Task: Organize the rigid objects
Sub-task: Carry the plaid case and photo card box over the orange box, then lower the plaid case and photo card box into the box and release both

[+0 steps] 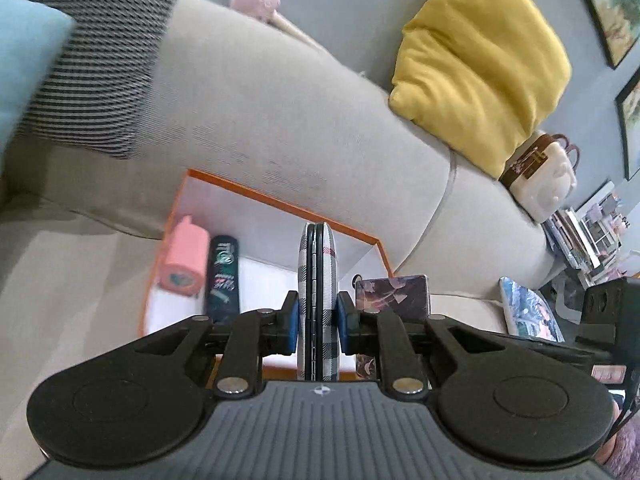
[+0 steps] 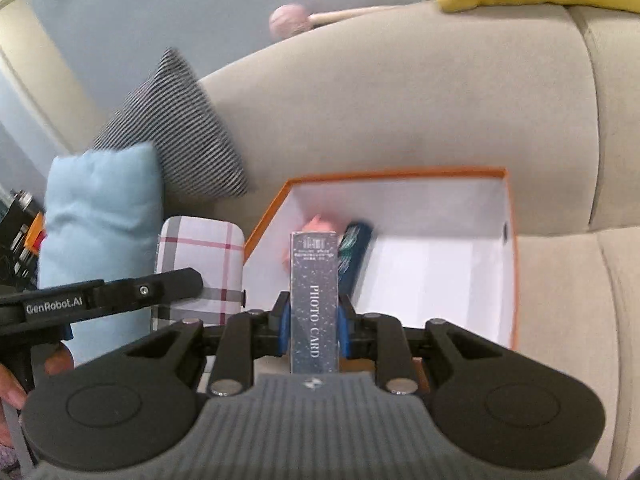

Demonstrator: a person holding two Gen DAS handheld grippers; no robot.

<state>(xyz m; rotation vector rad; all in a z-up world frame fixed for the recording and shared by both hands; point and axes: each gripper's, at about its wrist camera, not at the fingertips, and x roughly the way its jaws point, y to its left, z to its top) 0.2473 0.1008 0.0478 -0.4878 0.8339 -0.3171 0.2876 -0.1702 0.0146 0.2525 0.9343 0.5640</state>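
Observation:
My left gripper is shut on a plaid hard case, held on edge above the near side of an orange box with a white inside. A pink object and a dark tube lie in the box's left corner. My right gripper is shut on a dark speckled box lettered PHOTO CARD, held over the near edge of the orange box. In the right wrist view the plaid case hangs just left of the box. The photo card box also shows in the left wrist view.
The orange box sits on a beige sofa seat. A yellow cushion, a striped cushion and a light blue cushion lean on the backrest. A white handbag and a patterned cushion lie to the right.

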